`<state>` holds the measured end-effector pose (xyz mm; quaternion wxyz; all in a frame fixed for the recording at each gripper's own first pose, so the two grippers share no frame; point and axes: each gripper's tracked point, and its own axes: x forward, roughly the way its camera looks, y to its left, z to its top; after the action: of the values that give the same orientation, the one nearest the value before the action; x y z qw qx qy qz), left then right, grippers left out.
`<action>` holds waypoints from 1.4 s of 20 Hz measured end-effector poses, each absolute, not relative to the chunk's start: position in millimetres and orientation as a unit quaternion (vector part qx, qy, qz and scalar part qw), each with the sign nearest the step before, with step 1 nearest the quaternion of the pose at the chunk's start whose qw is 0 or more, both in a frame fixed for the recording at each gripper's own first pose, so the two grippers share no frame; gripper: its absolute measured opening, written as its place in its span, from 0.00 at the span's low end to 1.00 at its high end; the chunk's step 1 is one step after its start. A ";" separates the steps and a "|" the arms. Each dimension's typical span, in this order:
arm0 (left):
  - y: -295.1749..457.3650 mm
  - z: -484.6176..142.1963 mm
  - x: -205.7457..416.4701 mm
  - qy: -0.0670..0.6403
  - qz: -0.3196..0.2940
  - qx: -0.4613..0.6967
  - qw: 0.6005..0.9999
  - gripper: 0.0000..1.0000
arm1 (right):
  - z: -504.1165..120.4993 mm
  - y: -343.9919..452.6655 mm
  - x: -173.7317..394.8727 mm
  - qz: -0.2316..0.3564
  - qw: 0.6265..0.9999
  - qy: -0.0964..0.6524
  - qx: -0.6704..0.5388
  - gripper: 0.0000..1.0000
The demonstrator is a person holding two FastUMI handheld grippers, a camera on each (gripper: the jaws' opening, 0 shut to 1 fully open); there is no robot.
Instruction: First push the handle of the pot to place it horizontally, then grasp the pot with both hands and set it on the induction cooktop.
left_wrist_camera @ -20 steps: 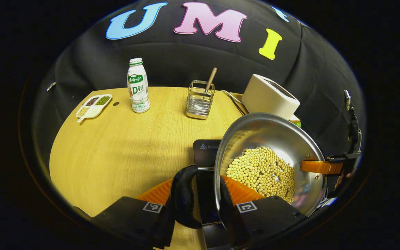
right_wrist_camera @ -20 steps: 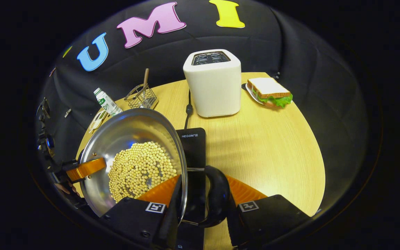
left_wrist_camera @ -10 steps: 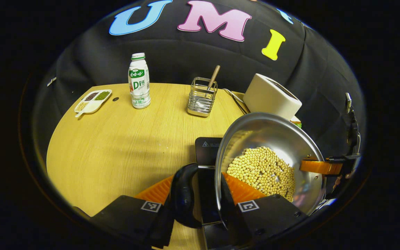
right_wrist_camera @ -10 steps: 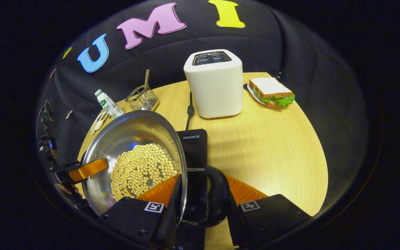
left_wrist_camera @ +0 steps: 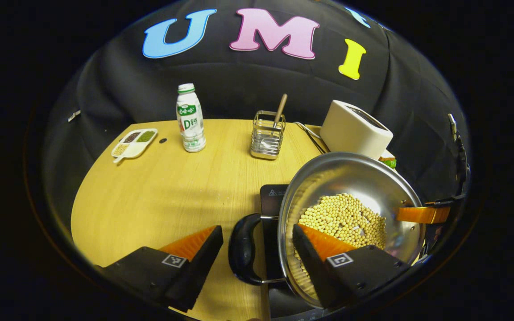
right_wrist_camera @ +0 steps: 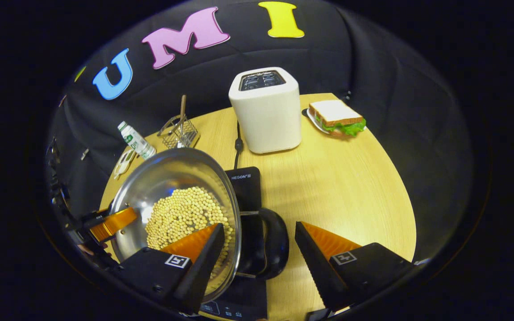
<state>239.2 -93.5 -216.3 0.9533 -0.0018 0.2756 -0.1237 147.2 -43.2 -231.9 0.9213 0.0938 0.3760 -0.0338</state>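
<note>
Left gripper view | left gripper (left_wrist_camera: 257,249) fingers parted astride pot (left_wrist_camera: 350,223) handle (left_wrist_camera: 244,249) | right gripper (right_wrist_camera: 259,249) likewise released | pot sat on cooktop (right_wrist_camera: 246,187).

The black induction cooktop (right_wrist_camera: 246,187) just ahead of the right gripper's fingers carries the white word "HEGON" near its far edge; ahead of the left gripper its corner shows a small warning triangle (left_wrist_camera: 273,192); the bottle's label stays unread here
</note>
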 end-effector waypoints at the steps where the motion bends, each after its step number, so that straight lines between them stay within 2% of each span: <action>1: -93.4 -201.9 231.4 0.259 -0.129 0.001 0.957 0.97 | -217.6 -42.5 141.8 -0.038 0.928 0.358 0.097 0.99; 7: -72.0 -108.8 169.1 0.146 -0.131 0.024 0.980 0.95 | -135.6 -42.1 97.0 -0.073 0.965 0.246 0.053 0.99; 12: -22.2 -44.4 113.9 0.055 -0.074 -0.014 0.996 0.95 | -59.7 -24.7 55.6 -0.072 0.989 0.128 -0.009 0.99; 16: 24.8 -3.5 67.8 -0.021 -0.033 0.001 0.999 0.95 | -10.5 -10.2 22.4 -0.087 0.995 0.038 0.008 0.99; 20: 51.4 -8.4 23.9 -0.066 -0.012 0.059 0.996 0.95 | 14.5 -2.0 -11.3 -0.096 0.995 -0.029 0.002 0.98; 22: 46.0 -23.5 4.3 -0.056 -0.031 0.040 0.997 0.95 | 6.2 2.6 -25.7 -0.094 0.995 -0.024 0.012 0.98; 28: 52.8 -42.7 -45.2 -0.051 -0.034 -0.017 0.998 0.95 | -9.4 -6.7 -64.1 -0.115 0.993 -0.034 0.012 0.98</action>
<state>-45.2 52.8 -42.7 0.9980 -0.0172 -0.0513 -0.0335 -64.1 -6.7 -9.4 0.9927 0.0125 -0.0340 -0.1153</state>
